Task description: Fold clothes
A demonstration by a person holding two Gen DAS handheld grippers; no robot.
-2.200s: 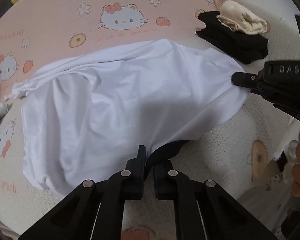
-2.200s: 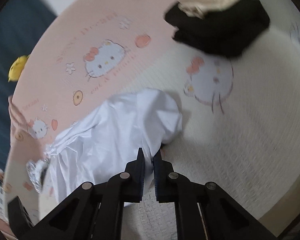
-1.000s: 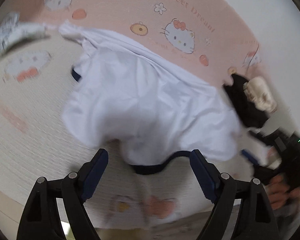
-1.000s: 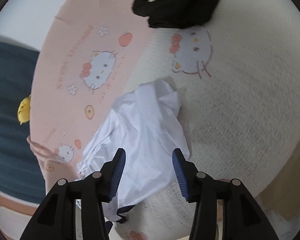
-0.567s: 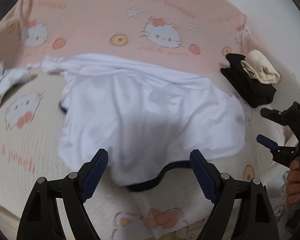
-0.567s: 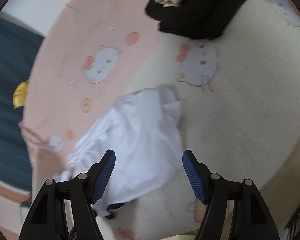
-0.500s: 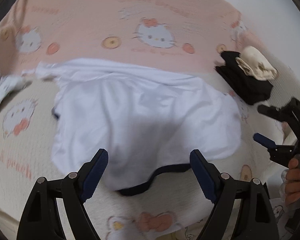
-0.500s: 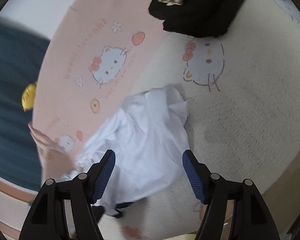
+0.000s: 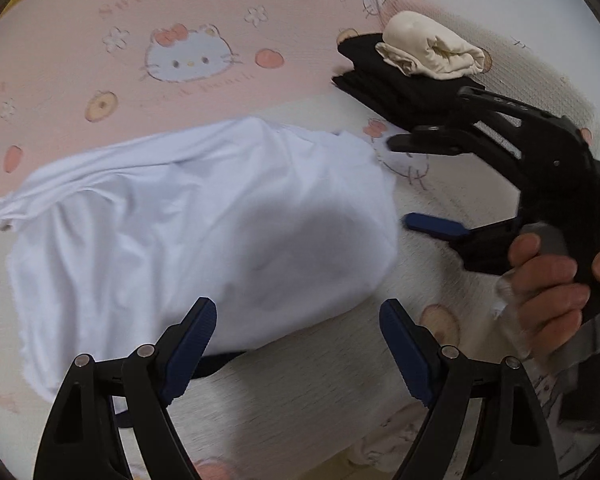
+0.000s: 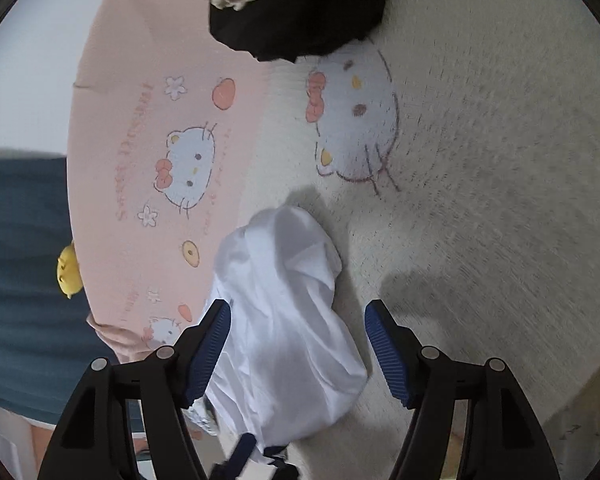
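Released since the earlier frames, the white T-shirt (image 9: pixel 188 232) is lying crumpled on the bed (image 9: pixel 300 400), near its front edge. Both claws are being held spread and empty: the left claw (image 9: pixel 298 344) just before the hem, the right claw (image 10: pixel 298 344) over its end. Fresh corners are seemingly being sought for regrasping.
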